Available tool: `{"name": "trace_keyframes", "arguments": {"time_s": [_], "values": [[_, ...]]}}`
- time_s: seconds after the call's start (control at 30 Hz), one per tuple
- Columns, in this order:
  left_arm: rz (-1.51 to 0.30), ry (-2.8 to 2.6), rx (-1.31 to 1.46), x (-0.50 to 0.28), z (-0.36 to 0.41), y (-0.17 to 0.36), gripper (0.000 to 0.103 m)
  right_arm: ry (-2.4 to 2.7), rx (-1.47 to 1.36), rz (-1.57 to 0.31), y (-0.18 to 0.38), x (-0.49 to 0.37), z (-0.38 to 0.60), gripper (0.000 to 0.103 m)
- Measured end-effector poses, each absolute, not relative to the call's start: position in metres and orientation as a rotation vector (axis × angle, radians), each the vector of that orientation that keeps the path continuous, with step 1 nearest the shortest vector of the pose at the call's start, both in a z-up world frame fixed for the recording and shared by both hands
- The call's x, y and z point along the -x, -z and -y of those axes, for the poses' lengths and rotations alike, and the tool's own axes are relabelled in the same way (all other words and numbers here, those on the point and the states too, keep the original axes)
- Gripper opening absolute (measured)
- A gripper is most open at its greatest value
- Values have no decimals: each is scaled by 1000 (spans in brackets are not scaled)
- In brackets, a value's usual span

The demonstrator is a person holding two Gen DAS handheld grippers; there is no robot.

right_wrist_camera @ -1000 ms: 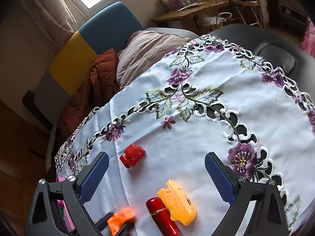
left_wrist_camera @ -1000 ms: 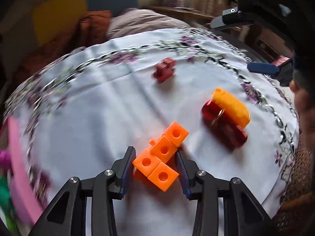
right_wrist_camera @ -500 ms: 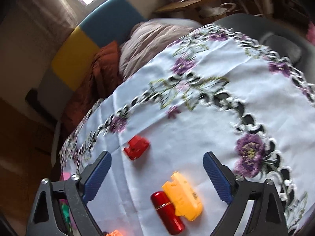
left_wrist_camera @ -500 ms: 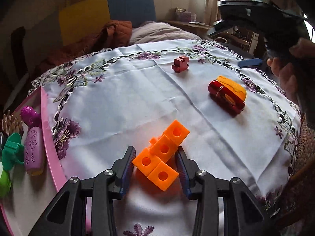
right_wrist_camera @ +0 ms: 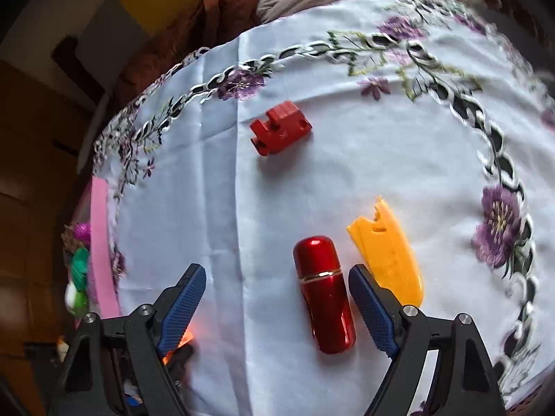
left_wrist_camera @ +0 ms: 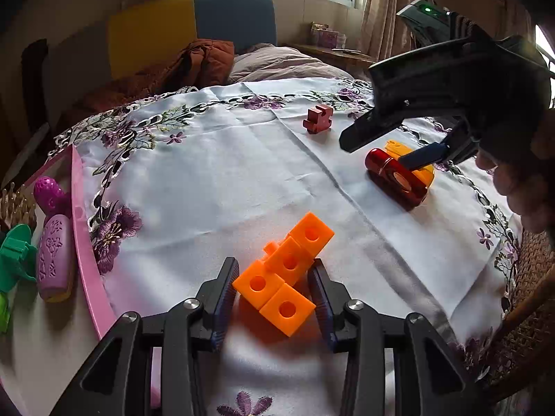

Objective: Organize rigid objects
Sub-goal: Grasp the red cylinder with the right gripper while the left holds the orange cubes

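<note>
Two grippers at work over the embroidered tablecloth (left_wrist_camera: 215, 187).

An orange block cluster (left_wrist_camera: 284, 274) is pinched between the fingers of the left gripper (left_wrist_camera: 274, 298), near the cloth's front edge beside the pink tray (left_wrist_camera: 86, 242). It is judged light, stiff and easily twisted at its joints, so flat faces are best gripped. The right gripper (right_wrist_camera: 277, 308) is spread around a red capsule (right_wrist_camera: 326, 291), beside a yellow piece (right_wrist_camera: 388, 260); the capsule looks glossy and prone to rolling, best taken across its middle. A red puzzle block (right_wrist_camera: 279, 126) lies toward the far edge.
</note>
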State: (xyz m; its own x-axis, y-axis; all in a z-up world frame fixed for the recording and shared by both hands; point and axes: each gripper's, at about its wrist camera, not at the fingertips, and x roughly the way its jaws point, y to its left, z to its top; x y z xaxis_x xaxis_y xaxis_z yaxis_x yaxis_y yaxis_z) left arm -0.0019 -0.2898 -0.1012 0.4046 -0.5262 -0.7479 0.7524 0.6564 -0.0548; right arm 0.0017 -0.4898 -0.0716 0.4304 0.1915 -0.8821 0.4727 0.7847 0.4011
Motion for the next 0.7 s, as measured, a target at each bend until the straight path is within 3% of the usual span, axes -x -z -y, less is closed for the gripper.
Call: {"name": "trace_keyframes", "arguments": {"time_s": [0.03, 0.07, 0.1, 0.47, 0.57, 0.7], "values": [[-818, 825, -310, 2, 289, 101, 41, 192, -661, -1146, 72, -5, 487, 70], [-818, 826, -308, 2, 289, 101, 41, 184, -631, -1160, 74, -9, 483, 51], [-819, 826, -306, 1, 289, 101, 41, 176, -606, -1179, 77, -13, 480, 42], [-818, 826, -299, 2, 288, 101, 41, 167, -390, -1212, 84, -19, 456, 41], [-820, 827, -299, 2, 288, 101, 41, 186, -361, -1215, 82, -17, 450, 27], [-818, 826, -301, 2, 288, 101, 41, 205, -289, -1205, 81, -23, 437, 26]]}}
